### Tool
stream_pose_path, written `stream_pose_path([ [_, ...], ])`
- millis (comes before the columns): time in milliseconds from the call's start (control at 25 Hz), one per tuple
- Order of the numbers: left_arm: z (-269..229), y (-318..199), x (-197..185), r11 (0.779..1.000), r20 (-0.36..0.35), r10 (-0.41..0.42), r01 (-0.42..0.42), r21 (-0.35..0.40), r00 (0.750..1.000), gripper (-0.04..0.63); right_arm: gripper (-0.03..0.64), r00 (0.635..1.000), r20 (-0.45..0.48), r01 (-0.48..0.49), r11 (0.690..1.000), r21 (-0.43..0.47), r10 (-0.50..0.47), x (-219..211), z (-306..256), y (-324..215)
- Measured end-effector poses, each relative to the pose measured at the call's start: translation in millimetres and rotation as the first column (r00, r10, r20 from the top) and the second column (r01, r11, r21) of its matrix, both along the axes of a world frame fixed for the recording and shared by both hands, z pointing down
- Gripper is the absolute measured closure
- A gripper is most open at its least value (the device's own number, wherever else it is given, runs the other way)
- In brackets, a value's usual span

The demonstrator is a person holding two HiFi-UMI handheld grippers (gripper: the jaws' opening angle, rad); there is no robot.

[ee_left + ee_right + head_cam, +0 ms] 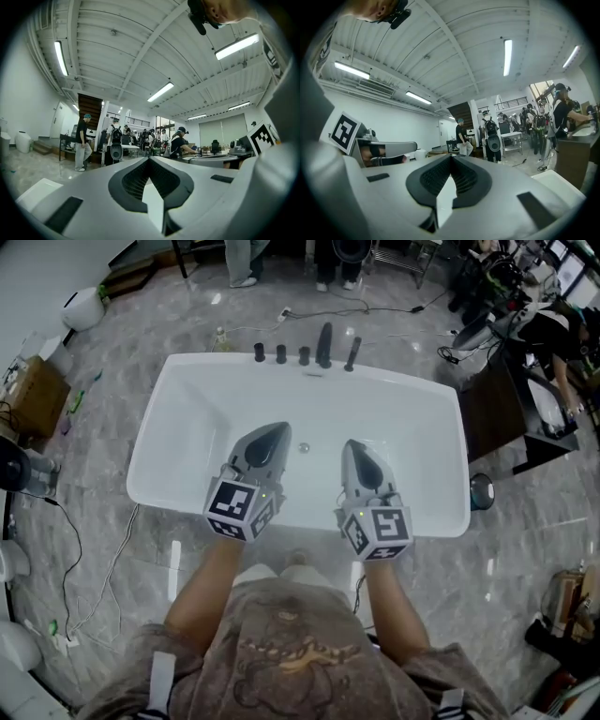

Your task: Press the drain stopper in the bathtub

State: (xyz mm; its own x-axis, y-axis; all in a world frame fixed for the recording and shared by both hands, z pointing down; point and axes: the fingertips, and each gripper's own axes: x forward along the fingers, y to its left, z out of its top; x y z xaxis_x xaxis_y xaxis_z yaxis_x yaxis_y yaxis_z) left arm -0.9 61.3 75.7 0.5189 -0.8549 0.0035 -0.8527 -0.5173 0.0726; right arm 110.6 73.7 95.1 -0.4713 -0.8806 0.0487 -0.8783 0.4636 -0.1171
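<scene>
Closed and empty, the left tongs and right tongs hang over the near edge of the bathtub, flanking the drain stopper, presumably ready to press.

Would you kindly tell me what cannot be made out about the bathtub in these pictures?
Drain stopper: too small in the head view to tell raised from pressed.
Bathtub floor beneath the left gripper and right gripper: hidden by them in the head view.
Both gripper views: aimed across the room, no stopper shown.
</scene>
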Motion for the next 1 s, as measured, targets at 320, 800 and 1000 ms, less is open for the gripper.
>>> stream_pose_path([
  [320, 12.1, -35.7, -18.7, 1.000, 0.013, -0.009, 0.009, -0.016, 1.000, 0.594, 0.615, 1.000, 0.007, 0.005, 1.000, -0.018, -0.005, -17.8, 7.5, -40.8],
  [800, 27.7, -91.5, -30.5, 0.998, 0.016, 0.051, -0.050, -0.045, 0.999, 0.594, 0.615, 0.999, 0.015, -0.051, 0.998, -0.047, 0.051, -33.7, 21.3, -94.7],
  [1000, 33.9, -117.6, -33.5, 0.995, 0.019, 0.099, -0.098, -0.027, 0.995, 0.594, 0.615, 0.997, 0.021, -0.072, 0.996, -0.054, 0.073, -42.3, 32.7, -117.5],
])
